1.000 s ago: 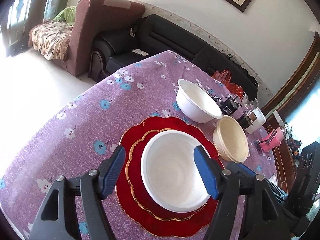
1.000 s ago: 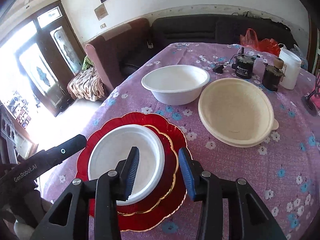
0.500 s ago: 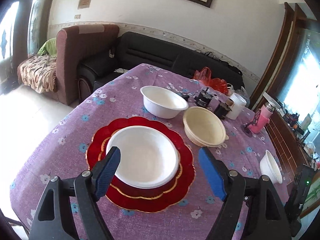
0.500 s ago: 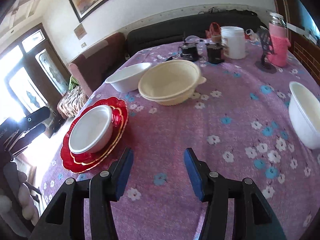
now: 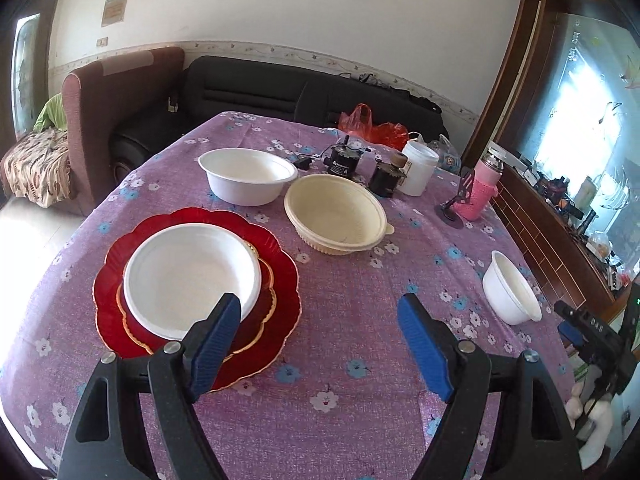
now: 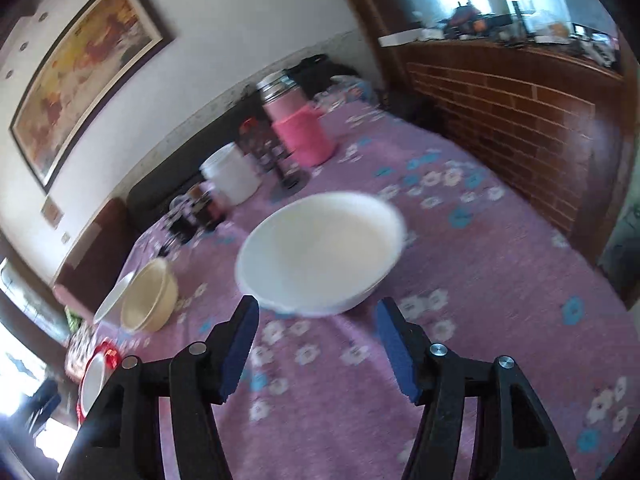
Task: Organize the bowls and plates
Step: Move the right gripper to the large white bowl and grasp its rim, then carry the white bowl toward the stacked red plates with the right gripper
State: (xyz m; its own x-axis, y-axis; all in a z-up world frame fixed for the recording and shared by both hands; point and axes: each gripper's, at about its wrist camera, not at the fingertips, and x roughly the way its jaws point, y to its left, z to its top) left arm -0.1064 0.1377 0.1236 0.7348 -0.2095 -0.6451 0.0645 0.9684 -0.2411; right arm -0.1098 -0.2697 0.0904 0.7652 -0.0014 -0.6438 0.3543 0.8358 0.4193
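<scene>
A white bowl (image 5: 192, 276) sits on two stacked red plates (image 5: 280, 280) at the table's left. A bigger white bowl (image 5: 248, 176) and a cream bowl (image 5: 336, 214) stand behind them. A small white bowl (image 5: 510, 286) stands alone at the right; in the right wrist view it (image 6: 320, 248) lies just ahead of the fingers. My left gripper (image 5: 318, 332) is open and empty above the cloth, right of the plates. My right gripper (image 6: 318, 338) is open and empty, close in front of the small bowl. That view is blurred.
The purple flowered tablecloth (image 5: 344, 360) covers the table. A pink bottle (image 5: 480, 192), a white jar (image 5: 418, 168), a phone stand (image 5: 456, 204) and two dark small devices (image 5: 344, 160) stand at the back. Sofas stand beyond the far edge; a brick counter (image 6: 520, 120) runs on the right.
My left gripper has pulled back and swung right off the stacked plates. My right gripper has swung right from the plates across the table to the small white bowl and opened wider.
</scene>
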